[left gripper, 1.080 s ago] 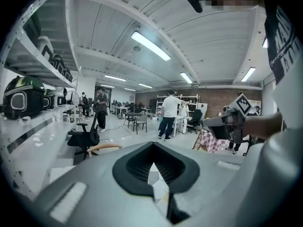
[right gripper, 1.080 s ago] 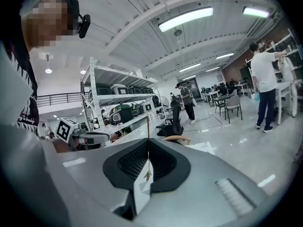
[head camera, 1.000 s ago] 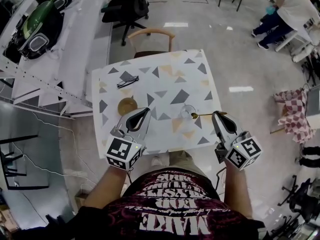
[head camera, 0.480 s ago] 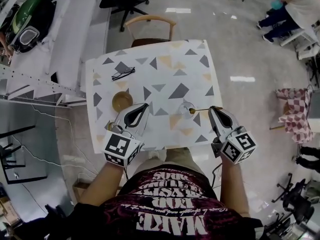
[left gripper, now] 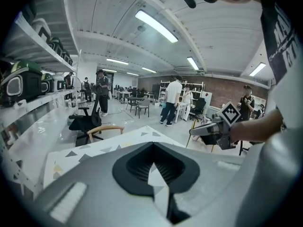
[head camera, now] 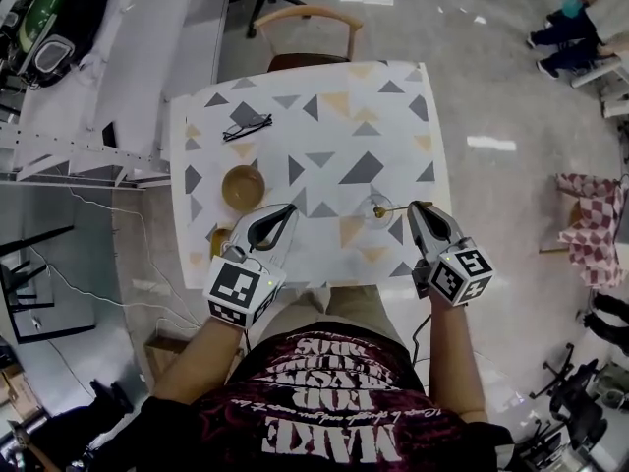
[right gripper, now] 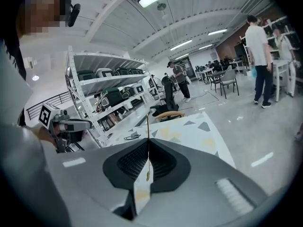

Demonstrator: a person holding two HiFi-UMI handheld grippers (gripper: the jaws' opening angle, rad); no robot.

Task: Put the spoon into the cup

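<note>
Right claw (head camera: 417,209): closed on the handle end of a thin golden spoon (head camera: 391,206), pads pressed together around it. Spoon sticking straight out ahead of the tips, above the table (head camera: 393,131) with a triangle pattern.

Clear glass cup (head camera: 371,211): upright on the table, just ahead of the right claw's tips, at the far end of the spoon. Spoon head either inside the cup or only above its rim, impossible to tell which.

Left claw (head camera: 289,210): closed as well, with nothing between the pads. Held over the near part of the table, apart from the cup and on its left side.

Brown bowl (head camera: 243,187): just ahead of the left claw, a little to its left. Black eyeglasses (head camera: 247,127): farther ahead of the same claw. Wooden chair (head camera: 307,13): beyond the far table edge, well ahead of both claws.
</note>
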